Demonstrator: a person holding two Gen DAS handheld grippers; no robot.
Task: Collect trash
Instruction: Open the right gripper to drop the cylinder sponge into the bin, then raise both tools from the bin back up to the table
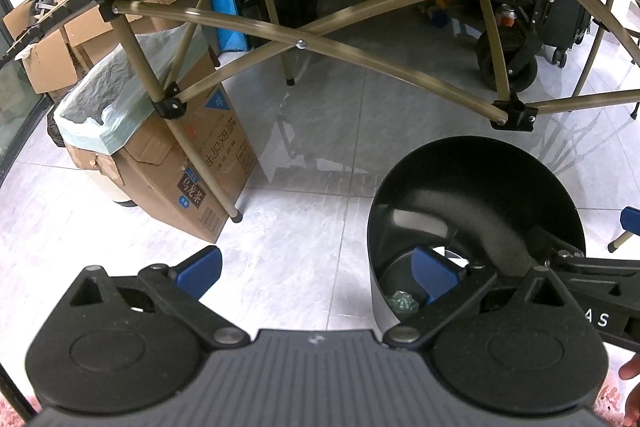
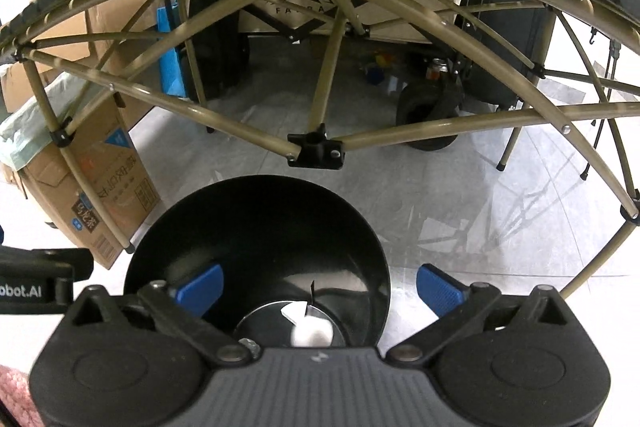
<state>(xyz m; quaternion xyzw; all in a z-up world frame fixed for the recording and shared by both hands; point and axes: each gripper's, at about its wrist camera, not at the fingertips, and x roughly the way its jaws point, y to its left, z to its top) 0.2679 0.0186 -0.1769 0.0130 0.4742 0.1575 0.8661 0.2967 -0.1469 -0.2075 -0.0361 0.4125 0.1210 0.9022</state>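
Note:
A black round trash bin (image 1: 476, 187) stands on the tiled floor in front of a folding table. In the right wrist view the bin (image 2: 256, 227) is straight below me. At its bottom lie white paper scraps (image 2: 310, 331) and a crumpled greenish piece (image 1: 404, 301). My left gripper (image 1: 318, 273) is open and empty, left of the bin, with its right finger over the rim. My right gripper (image 2: 320, 287) is open and empty above the bin's right rim.
The folding table's tan frame (image 1: 304, 43) crosses ahead at mid height. A cardboard box lined with a green bag (image 1: 132, 131) stands to the left. A wheeled cart (image 1: 508, 63) and bags sit behind the table. Pink rug at the bottom corners.

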